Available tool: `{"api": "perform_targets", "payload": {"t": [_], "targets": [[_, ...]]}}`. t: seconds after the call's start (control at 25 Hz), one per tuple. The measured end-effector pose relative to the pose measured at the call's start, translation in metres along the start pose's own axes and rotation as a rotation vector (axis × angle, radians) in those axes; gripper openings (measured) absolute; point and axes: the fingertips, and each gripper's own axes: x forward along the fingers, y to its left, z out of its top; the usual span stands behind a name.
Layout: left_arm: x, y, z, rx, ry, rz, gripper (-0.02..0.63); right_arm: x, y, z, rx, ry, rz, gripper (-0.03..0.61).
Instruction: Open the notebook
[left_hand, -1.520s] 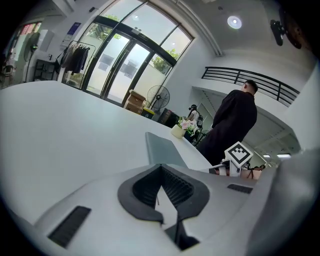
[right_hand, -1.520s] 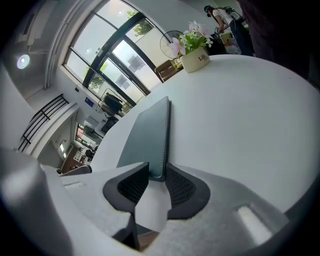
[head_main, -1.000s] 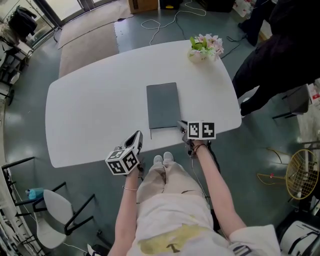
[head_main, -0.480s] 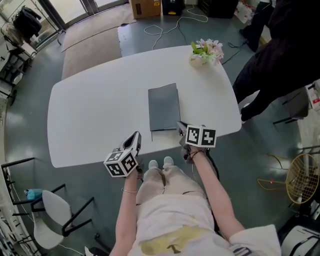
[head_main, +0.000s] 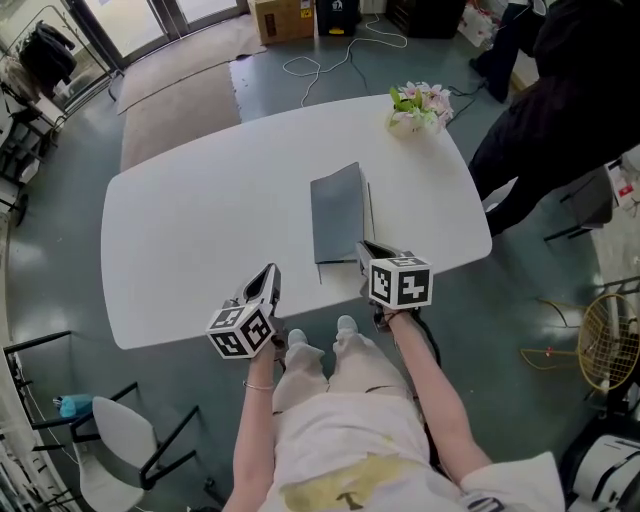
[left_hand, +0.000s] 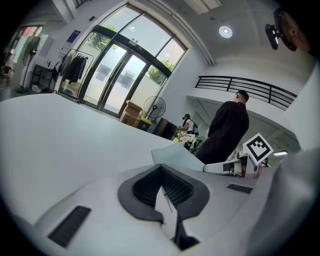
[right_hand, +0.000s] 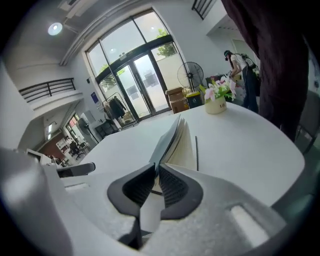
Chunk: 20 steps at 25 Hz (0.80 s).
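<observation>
– White surface, is that what the jaws work over?

– Yes, a wide white surface (head_main: 200, 230) with rounded corners. Its near edge runs just under both pairs of jaws. Bare white spreads far ahead of the left gripper (head_main: 270, 272) and off to its left.

– Where is the notebook?

– The grey notebook (head_main: 338, 212) lies straight ahead of the right gripper (head_main: 364, 248), its near end close to the surface's near edge. The right jaws are clamped on the near right corner of its cover (right_hand: 167, 137). The cover stands tilted up, hinged along the left side, with cream pages (right_hand: 186, 145) showing just to the right of those jaws.

– And the left jaws?

– Pressed together with nothing between them, held to the left of the notebook and apart from it.

– What else is around?

– A pot of pink and white flowers (head_main: 418, 107) sits far ahead and to the right of the right jaws, at the surface's far edge. A person in dark clothes (head_main: 560, 90) stands beyond the right edge. Cables (head_main: 330, 55) and a cardboard box (head_main: 283, 15) lie on the floor past the far edge. A pale chair (head_main: 110, 425) stands behind and left of the left jaws.

– Any writing?

– The marker cube (head_main: 400, 283) on each gripper shows black-and-white squares. A small label on the pot is too small to read.
</observation>
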Motion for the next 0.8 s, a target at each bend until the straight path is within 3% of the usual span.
{"api": "perform_targets", "payload": {"t": [0.32,0.8], "targets": [[-0.021,0.032,0.011,0.013,0.012,-0.058,0.0,0.004,0.056,0.014,-0.183,-0.065,-0.113,0.032],[-0.049,0.071,0.027,0.01,-0.019,-0.055,0.0,0.034,0.129,0.019,-0.376,-0.071,-0.151,0.031]]}}
